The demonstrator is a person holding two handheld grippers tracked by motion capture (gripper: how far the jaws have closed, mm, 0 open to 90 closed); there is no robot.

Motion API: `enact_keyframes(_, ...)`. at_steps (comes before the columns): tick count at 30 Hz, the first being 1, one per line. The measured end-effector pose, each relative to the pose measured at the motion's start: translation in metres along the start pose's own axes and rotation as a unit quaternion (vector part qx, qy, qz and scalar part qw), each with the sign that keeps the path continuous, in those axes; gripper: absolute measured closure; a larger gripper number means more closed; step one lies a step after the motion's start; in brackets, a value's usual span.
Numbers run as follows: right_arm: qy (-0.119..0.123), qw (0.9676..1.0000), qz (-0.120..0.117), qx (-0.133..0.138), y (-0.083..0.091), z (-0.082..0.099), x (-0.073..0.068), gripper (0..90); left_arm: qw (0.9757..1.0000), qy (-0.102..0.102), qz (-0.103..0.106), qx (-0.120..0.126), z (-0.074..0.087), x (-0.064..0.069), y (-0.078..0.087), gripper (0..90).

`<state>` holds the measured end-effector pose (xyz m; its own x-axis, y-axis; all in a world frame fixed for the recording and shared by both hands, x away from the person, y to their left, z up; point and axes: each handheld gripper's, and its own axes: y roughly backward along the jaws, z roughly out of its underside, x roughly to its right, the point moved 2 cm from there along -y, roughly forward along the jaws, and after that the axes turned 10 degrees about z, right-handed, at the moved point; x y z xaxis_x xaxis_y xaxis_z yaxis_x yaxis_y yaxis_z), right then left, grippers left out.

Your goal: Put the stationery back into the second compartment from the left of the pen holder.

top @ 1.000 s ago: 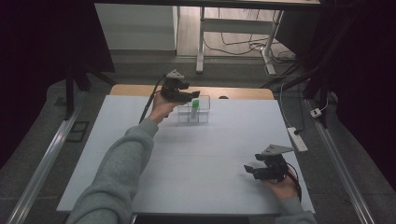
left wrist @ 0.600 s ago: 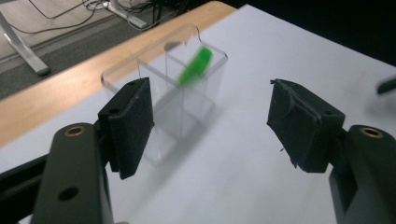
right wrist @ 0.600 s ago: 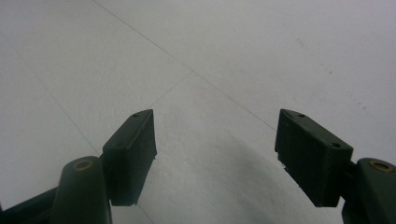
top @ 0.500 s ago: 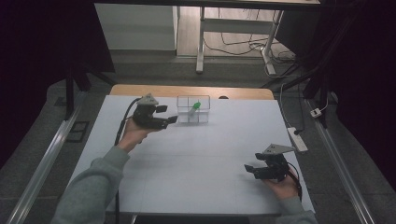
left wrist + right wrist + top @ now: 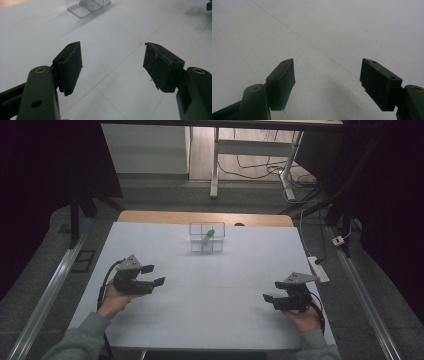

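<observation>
Room: dim workspace, dark on both sides, with a white surface [image 5: 210,285] lit in the middle and a wooden edge showing along its far side.
Nearest, left: left hand-held gripper [image 5: 152,275] rested low over the near-left part of the white sheet, jaws spread wide with nothing between them; in the left gripper view its pads [image 5: 71,66] framed only bare white sheet.
Nearest, right: right hand-held gripper [image 5: 268,300] sat at the near-right corner, jaws likewise parted and empty, its pads [image 5: 282,82] over bare sheet.
Middle: open white sheet with faint fold lines, no object lying on it between the two hands and the far box.
Task's thing: clear box [image 5: 207,237], divided into compartments, stood at the far centre of the surface, well apart from both hands; a small green-capped tube [image 5: 208,237] leaned tilted inside it, though which compartment could not be told.
Progress: judged from how things lay, the tube was already in the box and both hands were empty, so the placing looked done; nothing further to pick up lay on the sheet.
Left to do: seemingly nothing beyond holding the hands clear.
Obstacles: none on the sheet.
Farther off: white power strip [image 5: 318,268] beside the right edge, metal rail [image 5: 47,295] along the left, and cables [image 5: 260,167] on the floor past a table leg [image 5: 215,162].
</observation>
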<state>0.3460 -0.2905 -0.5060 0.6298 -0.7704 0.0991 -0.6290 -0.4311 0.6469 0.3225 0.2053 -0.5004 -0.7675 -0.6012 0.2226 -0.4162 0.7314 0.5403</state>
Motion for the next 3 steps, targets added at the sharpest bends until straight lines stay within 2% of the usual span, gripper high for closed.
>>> enact_keyframes(3,0.003,1.0,0.001,0.0,0.0002,-0.0007,-0.0003,27.4,1.0,0.002,-0.003,-0.003,0.0064,0.0005,0.0001,30.8)
